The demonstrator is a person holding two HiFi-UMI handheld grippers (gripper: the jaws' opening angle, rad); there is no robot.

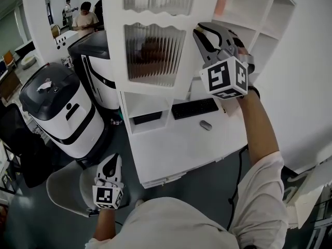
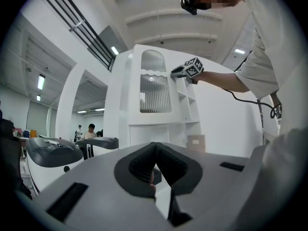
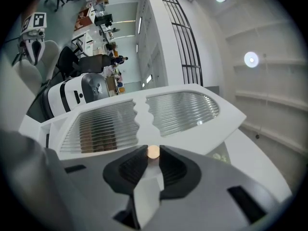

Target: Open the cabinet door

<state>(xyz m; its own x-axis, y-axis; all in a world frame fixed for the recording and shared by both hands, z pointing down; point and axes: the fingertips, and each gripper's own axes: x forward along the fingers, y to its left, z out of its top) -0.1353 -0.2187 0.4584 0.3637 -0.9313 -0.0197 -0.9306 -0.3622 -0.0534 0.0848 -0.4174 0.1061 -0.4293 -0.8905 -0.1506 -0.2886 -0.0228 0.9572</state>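
Note:
The white cabinet [image 1: 171, 82] has two ribbed glass door panels [image 1: 154, 53] with a wavy seam between them. My right gripper [image 1: 203, 35] is raised to the door's right edge near that seam. In the right gripper view a small round tan knob [image 3: 153, 151] sits between the black pads, which press on it from both sides. How far the door stands off the shelving I cannot tell. My left gripper [image 1: 110, 164] hangs low at the left, away from the cabinet. Its pads [image 2: 144, 165] meet at the tips with nothing between them.
Two white and black machines [image 1: 57, 108] stand left of the cabinet. A keyboard [image 1: 194, 108] and a mouse [image 1: 206, 125] lie on the white desk [image 1: 176, 149] below. A grey chair [image 1: 65, 188] is by my left gripper. Open shelves [image 1: 259, 30] are at right. People [image 1: 85, 17] stand far back.

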